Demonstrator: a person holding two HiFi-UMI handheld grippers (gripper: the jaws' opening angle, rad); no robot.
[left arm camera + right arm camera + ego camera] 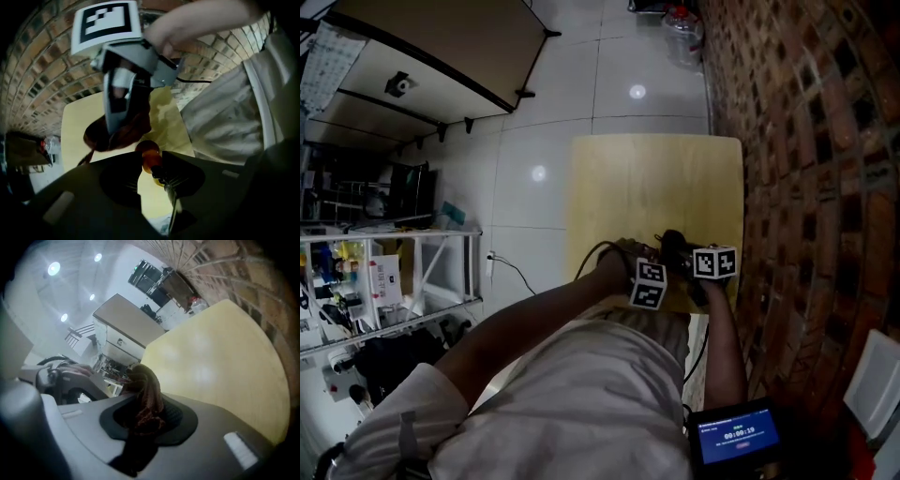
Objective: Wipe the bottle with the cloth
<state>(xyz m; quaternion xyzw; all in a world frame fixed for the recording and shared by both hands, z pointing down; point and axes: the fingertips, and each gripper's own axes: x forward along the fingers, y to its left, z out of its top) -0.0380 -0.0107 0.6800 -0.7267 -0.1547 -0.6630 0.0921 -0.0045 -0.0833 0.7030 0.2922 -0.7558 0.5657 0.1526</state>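
Item: bottle (146, 152), small and amber, pinched between the jaws of the left gripper (150, 162), low over the near edge of the table (656, 187). Whether it holds anything cannot be told.

Item: cloth (147, 390), dark red-brown and bunched. The right gripper (149, 417) is clamped tight on it, folds spilling out both above and below the jaws. In the left gripper view the cloth hangs just beside the bottle; whether they touch cannot be told.

Item: large clear jug (680, 28) on the floor by the brick wall (806, 141); contents unclear.

Item: wire rack (384, 272), shelves crowded with small goods too tiny to name.

Hidden: from the head view, bottle and cloth are lost behind the marker cubes and the person's forearms.

Around: lit screen (738, 436) at the person's right side; tiled floor (534, 122).
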